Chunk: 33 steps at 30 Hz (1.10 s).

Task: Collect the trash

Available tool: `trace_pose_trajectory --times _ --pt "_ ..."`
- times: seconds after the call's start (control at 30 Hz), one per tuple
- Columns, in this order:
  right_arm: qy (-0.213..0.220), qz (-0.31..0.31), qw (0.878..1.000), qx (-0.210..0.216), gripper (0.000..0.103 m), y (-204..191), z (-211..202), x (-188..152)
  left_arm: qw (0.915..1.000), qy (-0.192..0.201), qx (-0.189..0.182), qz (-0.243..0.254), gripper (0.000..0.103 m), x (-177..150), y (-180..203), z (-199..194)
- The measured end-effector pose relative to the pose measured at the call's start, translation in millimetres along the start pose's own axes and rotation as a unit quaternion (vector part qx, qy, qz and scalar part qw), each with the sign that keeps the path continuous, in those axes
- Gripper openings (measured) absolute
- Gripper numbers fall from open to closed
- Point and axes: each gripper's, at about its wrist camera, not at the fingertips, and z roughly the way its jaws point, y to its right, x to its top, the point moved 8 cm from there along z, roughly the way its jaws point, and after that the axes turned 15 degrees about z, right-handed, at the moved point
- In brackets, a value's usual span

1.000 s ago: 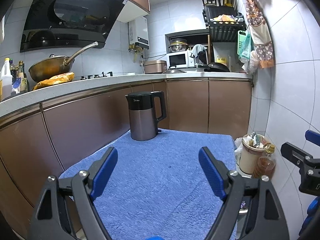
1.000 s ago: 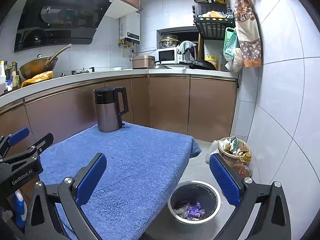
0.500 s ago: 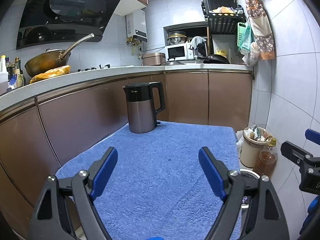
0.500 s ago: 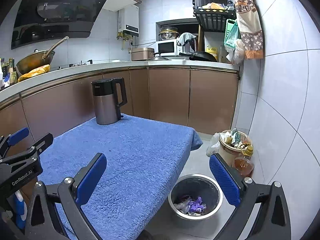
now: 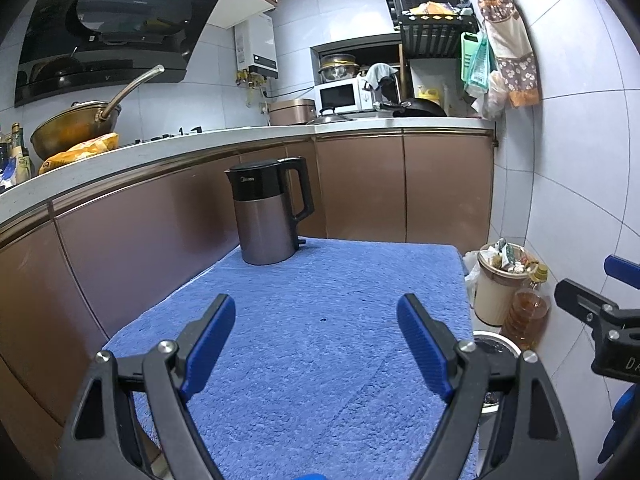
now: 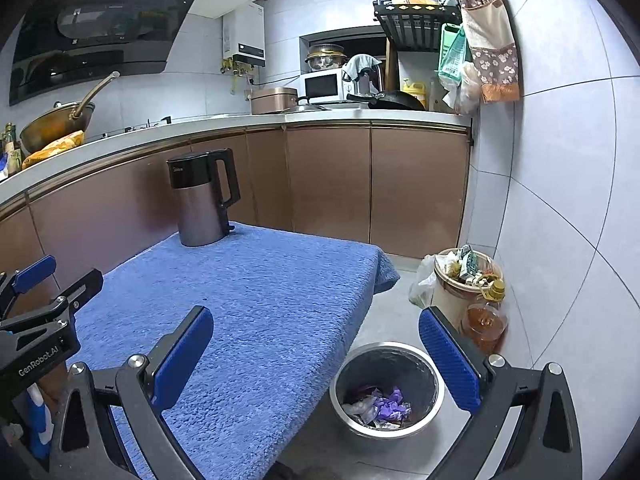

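Observation:
A steel trash bin (image 6: 387, 388) stands on the floor right of the table and holds purple and clear wrappers (image 6: 380, 406). Its rim just shows in the left wrist view (image 5: 496, 342). My left gripper (image 5: 316, 326) is open and empty above the blue towel (image 5: 320, 320) on the table. My right gripper (image 6: 316, 338) is open and empty over the table's right edge, with the bin between its fingers. No loose trash shows on the towel (image 6: 260, 288).
A dark electric kettle (image 5: 270, 216) stands at the towel's far left (image 6: 202, 196). A full beige bin (image 6: 466, 280) and an oil bottle (image 6: 486, 316) stand by the right wall. Brown cabinets and a counter run along the left and back.
Both grippers have moved lower and a little forward, so the kettle and the steel bin look nearer. Both stay open and empty.

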Motion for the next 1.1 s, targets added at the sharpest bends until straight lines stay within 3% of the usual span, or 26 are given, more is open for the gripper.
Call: trace_pose_trajectory --times 1.1 --pt "-0.029 0.011 0.999 -0.033 0.103 28.0 74.0 -2.3 0.9984 -0.018 -0.053 0.001 0.082 4.6 22.4 81.3"
